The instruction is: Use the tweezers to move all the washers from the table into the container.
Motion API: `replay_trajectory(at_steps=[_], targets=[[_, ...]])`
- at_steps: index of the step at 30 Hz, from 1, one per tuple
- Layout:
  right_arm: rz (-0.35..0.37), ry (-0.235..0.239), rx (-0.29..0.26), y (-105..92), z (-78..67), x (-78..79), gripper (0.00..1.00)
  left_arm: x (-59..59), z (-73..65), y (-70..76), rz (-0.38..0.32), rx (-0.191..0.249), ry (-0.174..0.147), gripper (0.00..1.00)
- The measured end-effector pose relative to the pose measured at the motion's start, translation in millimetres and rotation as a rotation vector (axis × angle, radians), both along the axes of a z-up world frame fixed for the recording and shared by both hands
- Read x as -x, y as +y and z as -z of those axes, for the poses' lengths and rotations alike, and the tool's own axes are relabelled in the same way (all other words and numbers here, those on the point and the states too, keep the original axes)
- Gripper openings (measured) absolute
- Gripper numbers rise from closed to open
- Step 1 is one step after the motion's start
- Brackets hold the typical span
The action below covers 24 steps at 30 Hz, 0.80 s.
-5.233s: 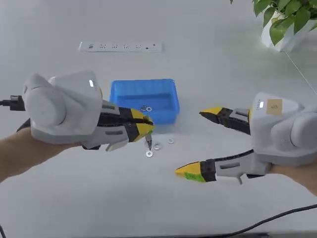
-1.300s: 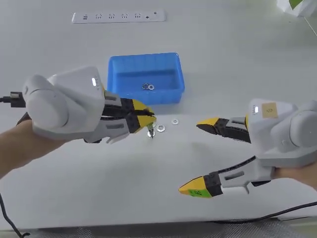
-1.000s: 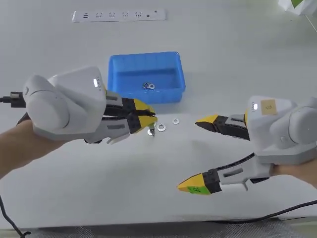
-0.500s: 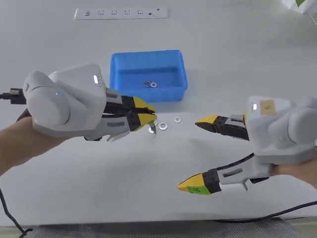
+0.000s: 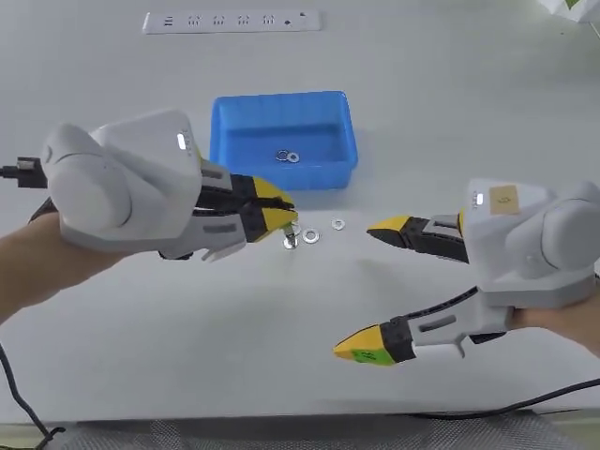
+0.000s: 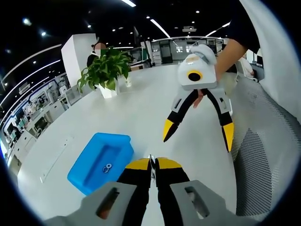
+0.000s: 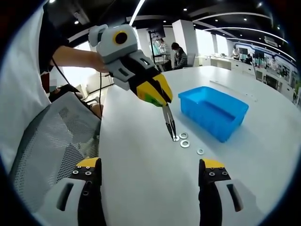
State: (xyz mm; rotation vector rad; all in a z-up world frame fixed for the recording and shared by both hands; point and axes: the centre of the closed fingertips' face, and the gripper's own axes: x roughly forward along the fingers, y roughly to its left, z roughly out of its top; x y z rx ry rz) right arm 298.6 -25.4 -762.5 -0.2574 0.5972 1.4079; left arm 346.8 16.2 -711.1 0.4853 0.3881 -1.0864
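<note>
Your left gripper (image 5: pixel 283 214), jaws pressed shut on the tweezers (image 7: pixel 168 117), has kept their tips at the washer (image 5: pixel 290 243) just before the bin (image 5: pixel 281 176) (nothing lifted yet), while the right gripper (image 5: pixel 356 289) waits wide open, empty, nearer you.

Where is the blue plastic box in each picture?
Head view: the blue plastic box sits top middle.
Left gripper view: the box is lower left.
Right gripper view: the box is right of centre.
Shared landmark: the thin silver tweezers pinched in the left gripper, near the box.
</note>
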Motion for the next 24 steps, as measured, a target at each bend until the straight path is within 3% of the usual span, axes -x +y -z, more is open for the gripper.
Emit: replay_trajectory(at_steps=[24], targets=[[-0.009,0.005,0.011,0.1,3.5,2.9,0.85,-1.3,4.1,1.8,0.001,-0.020,0.011,0.07]])
